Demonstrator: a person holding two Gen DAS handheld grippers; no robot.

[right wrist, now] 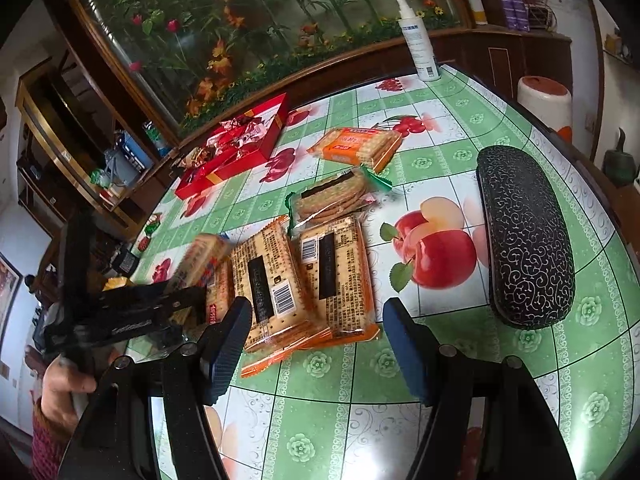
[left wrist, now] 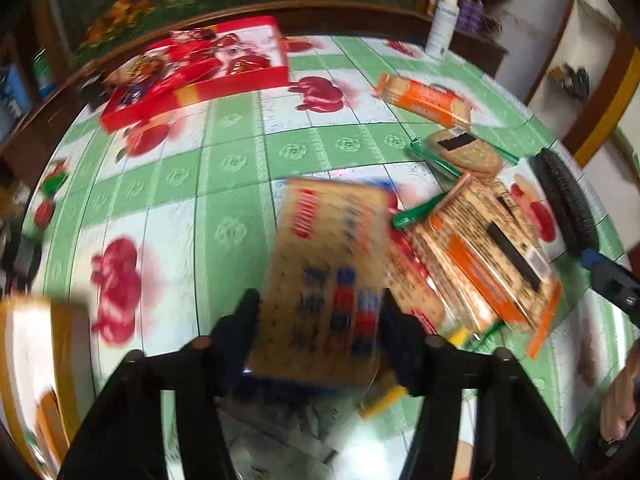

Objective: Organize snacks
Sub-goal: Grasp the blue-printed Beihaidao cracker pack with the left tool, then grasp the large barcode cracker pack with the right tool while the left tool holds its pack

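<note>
My left gripper [left wrist: 318,324] is shut on a tan cracker packet with blue edges [left wrist: 328,264], its pads pressing on both long sides. From the right wrist view the same packet [right wrist: 200,256] stands tilted, one end raised off the table by the left gripper [right wrist: 192,294]. Beside it, two orange cracker packets [right wrist: 304,272] lie label-side down and overlapping. My right gripper [right wrist: 316,332] hovers open just above their near ends, gripping nothing. A round-biscuit pack with green ends [right wrist: 336,196] and another orange packet [right wrist: 356,146] lie farther back. A red box [right wrist: 236,148] of wrapped sweets sits at the far left.
A black patterned glasses case [right wrist: 524,236] lies on the right of the green fruit-print tablecloth [right wrist: 440,360]. At the far edge stands a white spray bottle [right wrist: 418,40]. A yellow-and-white box [left wrist: 32,360] is near the left gripper. A person's hand [right wrist: 60,380] holds the left gripper.
</note>
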